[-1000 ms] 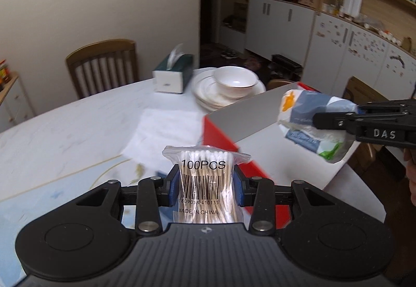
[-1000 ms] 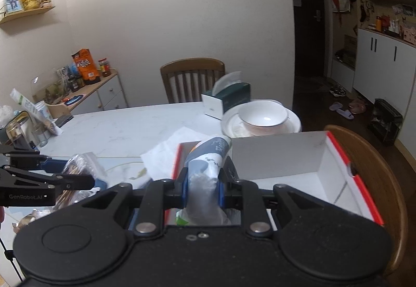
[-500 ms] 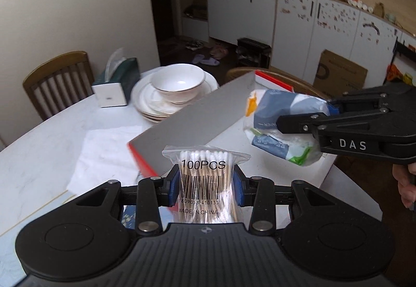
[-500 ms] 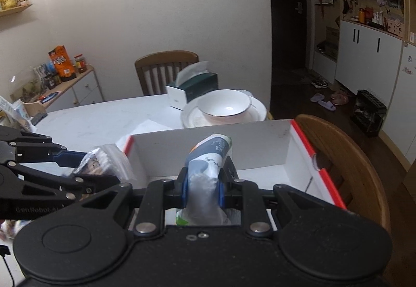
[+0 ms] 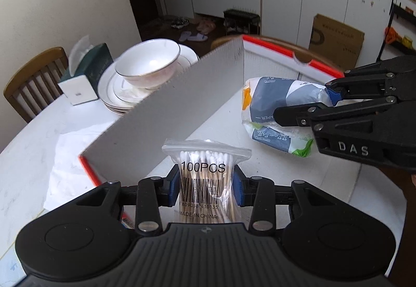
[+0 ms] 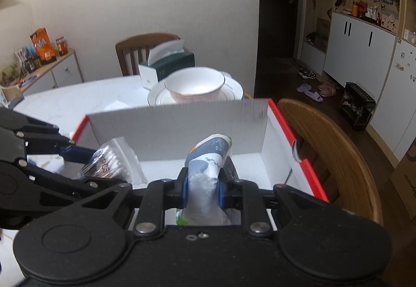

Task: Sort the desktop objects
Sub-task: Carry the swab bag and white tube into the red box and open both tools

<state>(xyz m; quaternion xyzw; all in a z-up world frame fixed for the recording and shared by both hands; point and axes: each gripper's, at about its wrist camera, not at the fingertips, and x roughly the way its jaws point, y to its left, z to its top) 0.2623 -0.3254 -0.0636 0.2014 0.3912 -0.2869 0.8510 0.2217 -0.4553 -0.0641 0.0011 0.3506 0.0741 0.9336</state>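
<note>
My left gripper [image 5: 206, 187] is shut on a clear bag of cotton swabs [image 5: 205, 178] marked 100PCS, held over the near left part of a white box with red edges [image 5: 182, 105]. My right gripper [image 6: 201, 187] is shut on a grey-and-white tissue pack [image 6: 208, 157], held over the box's floor [image 6: 249, 167]. In the left wrist view the tissue pack [image 5: 275, 110] and the right gripper [image 5: 327, 105] hang at the right. In the right wrist view the swab bag [image 6: 111, 159] and the left gripper [image 6: 78, 154] are at the left.
Behind the box stand a white bowl [image 5: 148, 63] on stacked plates [image 5: 111, 89] and a green tissue box [image 5: 85, 71]. A white paper sheet [image 5: 67, 165] lies left of the box. Wooden chairs stand at the table's far side [image 6: 145, 45] and right side [image 6: 335, 152].
Both grippers have moved in over the box with their loads. The swab bag and the tissue pack now sit inside the box's outline, closer together.
</note>
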